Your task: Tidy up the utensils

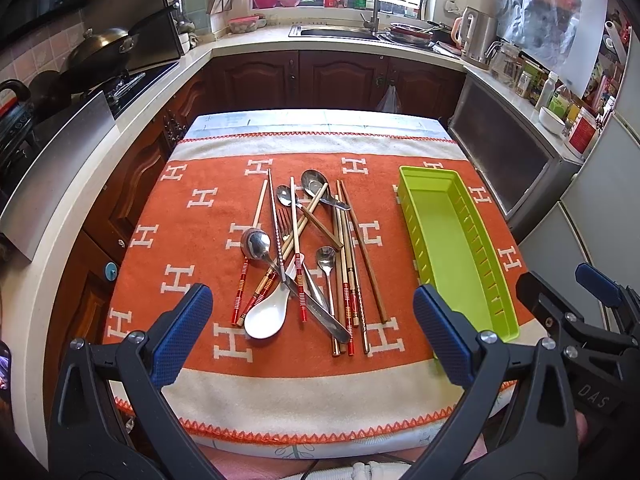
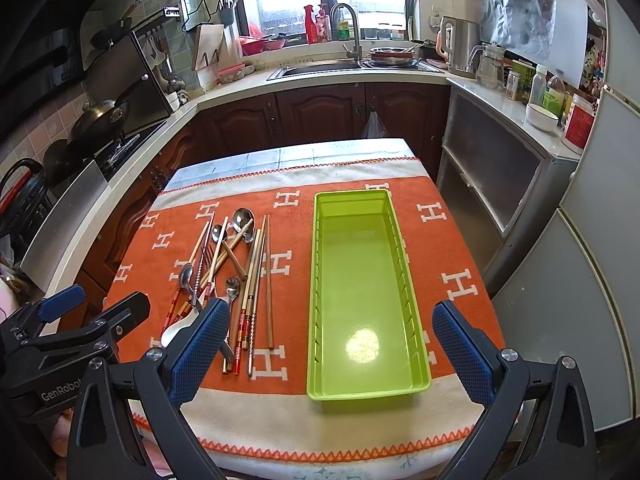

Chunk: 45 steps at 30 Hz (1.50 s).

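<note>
A loose pile of utensils [image 1: 304, 256] lies on the orange cloth: several chopsticks, metal spoons, a fork, a knife and a white ceramic spoon [image 1: 267, 314]. To its right stands a long lime-green tray [image 1: 448, 240], nothing in it. My left gripper [image 1: 312, 336] hangs open above the near end of the pile, touching nothing. In the right wrist view the same tray [image 2: 364, 292] runs straight ahead between the fingers of my right gripper [image 2: 332, 348], which is open and holds nothing. The pile [image 2: 228, 276] sits left of the tray, partly hidden by the left finger.
The cloth covers a small table [image 1: 312, 412] in a kitchen. A stove with a wok [image 1: 100, 48] is along the left counter, a sink [image 1: 340, 32] at the back, jars and a bowl [image 1: 552, 118] on the right counter. My right gripper's body [image 1: 580, 320] shows beside the tray.
</note>
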Tool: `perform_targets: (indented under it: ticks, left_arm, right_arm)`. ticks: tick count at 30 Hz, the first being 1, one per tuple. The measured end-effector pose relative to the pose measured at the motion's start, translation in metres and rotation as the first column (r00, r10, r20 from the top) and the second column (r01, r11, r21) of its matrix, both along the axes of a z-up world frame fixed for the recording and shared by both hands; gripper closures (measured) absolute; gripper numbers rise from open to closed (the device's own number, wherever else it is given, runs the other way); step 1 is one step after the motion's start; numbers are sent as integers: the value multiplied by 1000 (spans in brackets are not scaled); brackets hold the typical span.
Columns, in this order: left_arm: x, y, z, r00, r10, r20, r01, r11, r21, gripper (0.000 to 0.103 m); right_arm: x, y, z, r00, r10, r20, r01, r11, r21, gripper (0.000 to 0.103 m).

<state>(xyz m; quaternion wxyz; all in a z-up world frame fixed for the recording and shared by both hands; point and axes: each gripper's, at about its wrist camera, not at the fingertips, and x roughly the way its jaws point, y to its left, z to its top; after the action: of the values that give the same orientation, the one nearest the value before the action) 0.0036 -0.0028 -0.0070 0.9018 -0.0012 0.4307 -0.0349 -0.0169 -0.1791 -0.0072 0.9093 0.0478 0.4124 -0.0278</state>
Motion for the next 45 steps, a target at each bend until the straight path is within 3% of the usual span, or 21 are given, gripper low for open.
perform_targets:
  ticks: [26, 38, 45]
  left_arm:
    - [0, 14, 1, 1000, 5, -1, -5, 999, -53, 3]
    - [22, 32, -10, 998, 61, -19, -62, 997, -46, 3]
    - [51, 65, -16, 995, 99, -24, -100, 993, -57, 4]
  right_arm:
    - [0, 6, 1, 1000, 7, -13, -7, 1000, 4, 1]
    - [18, 7, 5, 1000, 0, -10, 0, 1000, 8, 1]
    - [49, 17, 1, 998, 59, -17, -59, 998, 12, 1]
